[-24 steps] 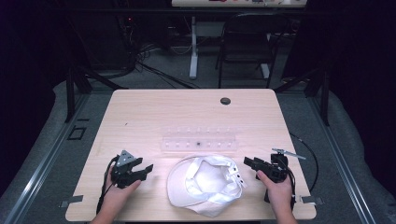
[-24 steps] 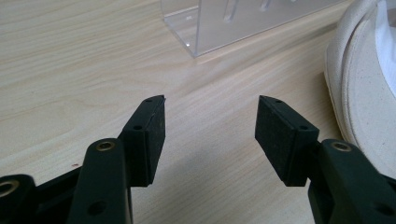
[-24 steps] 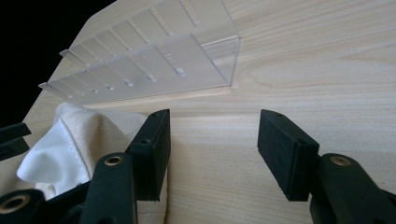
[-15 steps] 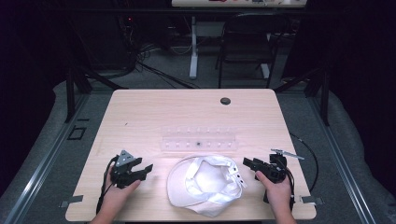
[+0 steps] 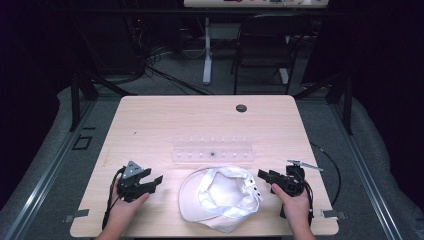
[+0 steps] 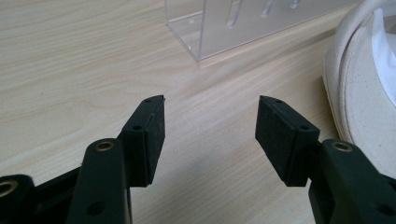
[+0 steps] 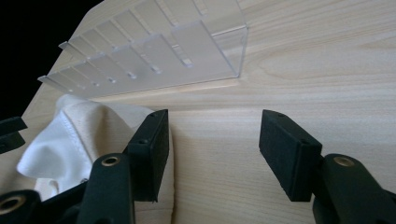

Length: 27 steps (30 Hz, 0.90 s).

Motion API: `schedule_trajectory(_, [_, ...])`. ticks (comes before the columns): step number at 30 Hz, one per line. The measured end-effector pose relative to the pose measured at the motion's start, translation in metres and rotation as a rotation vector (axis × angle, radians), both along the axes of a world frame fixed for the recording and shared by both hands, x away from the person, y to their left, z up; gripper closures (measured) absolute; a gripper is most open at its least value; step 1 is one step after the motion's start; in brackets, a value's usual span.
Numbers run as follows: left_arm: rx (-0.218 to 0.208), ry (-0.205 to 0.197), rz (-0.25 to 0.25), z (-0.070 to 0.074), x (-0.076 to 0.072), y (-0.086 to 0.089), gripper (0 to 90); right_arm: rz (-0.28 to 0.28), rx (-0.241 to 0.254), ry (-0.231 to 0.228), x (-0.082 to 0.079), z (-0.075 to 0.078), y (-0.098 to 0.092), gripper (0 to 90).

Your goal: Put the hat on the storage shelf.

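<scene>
Near the desk's front-left corner the left tongs (image 5: 156,179) rest with jaws wide and empty. At the middle of the front edge lies the white cap (image 5: 220,198), upturned, just in front of the clear acrylic rack (image 5: 212,149). Towards the front-right corner the right tongs (image 5: 263,174) stand wide, empty, just beside the cap. Judged step: approach before grasping; next, each pair must close on the cap's edge. No legible writing.

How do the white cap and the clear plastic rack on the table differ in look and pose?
The cap is soft, opaque cream cloth, lying crumpled with its inside up; the rack is stiff, see-through plastic with straight edges and a row of dividers. The cap lies between the two grippers near the table's front edge; the rack sits farther back. Both rest untouched on the table.
</scene>
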<state>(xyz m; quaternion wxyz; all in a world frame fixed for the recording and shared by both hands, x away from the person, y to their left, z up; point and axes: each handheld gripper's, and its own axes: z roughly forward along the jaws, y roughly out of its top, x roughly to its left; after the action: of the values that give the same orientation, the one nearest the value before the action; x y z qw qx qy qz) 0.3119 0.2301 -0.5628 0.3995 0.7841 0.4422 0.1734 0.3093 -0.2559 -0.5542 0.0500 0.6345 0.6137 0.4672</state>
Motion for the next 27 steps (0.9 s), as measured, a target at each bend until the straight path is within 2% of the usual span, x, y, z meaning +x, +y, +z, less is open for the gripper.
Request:
schedule_trajectory(5, [-0.004, -0.003, 0.006, 0.000, 0.000, 0.000, 43.1, 0.019, 0.018, 0.019, 0.003, 0.013, 0.001, 42.5])
schedule_trajectory(6, [-0.002, 0.001, 0.005, 0.000, 0.000, 0.000, 43.1, 0.046, 0.014, 0.032, 0.004, 0.018, 0.003, 42.4])
schedule_trajectory(7, [-0.002, 0.001, 0.005, 0.000, 0.000, 0.000, 43.1, 0.046, 0.014, 0.032, 0.004, 0.018, 0.003, 42.4])
schedule_trajectory(8, [-0.001, 0.001, 0.004, 0.000, 0.000, 0.000, 43.1, 0.071, -0.022, 0.046, 0.004, 0.021, 0.006, 42.5])
schedule_trajectory(10, [0.001, 0.001, 0.002, 0.000, 0.000, 0.000, 43.1, 0.078, -0.028, 0.055, 0.005, 0.023, 0.007, 42.5])
schedule_trajectory(12, [0.003, 0.001, 0.001, 0.000, 0.000, -0.001, 43.1, 0.107, -0.031, 0.084, 0.006, 0.028, 0.008, 42.9])
schedule_trajectory(17, [0.004, 0.000, 0.001, 0.000, -0.001, -0.001, 43.1, 0.133, -0.022, 0.121, 0.009, 0.035, 0.006, 43.7])
schedule_trajectory(18, [0.004, -0.001, 0.001, 0.000, -0.001, -0.001, 43.1, 0.144, -0.017, 0.149, 0.010, 0.038, 0.005, 43.7])
schedule_trajectory(22, [0.005, 0.000, 0.001, 0.000, -0.001, -0.001, 43.1, 0.155, -0.029, 0.183, 0.011, 0.043, 0.005, 43.4])
schedule_trajectory(23, [0.009, -0.002, -0.001, 0.000, 0.000, -0.001, 43.1, 0.174, -0.048, 0.213, 0.012, 0.046, 0.005, 43.4])
schedule_trajectory(27, [0.008, -0.001, -0.001, 0.000, 0.000, -0.001, 43.1, 0.187, -0.073, 0.234, 0.013, 0.051, 0.007, 42.5])
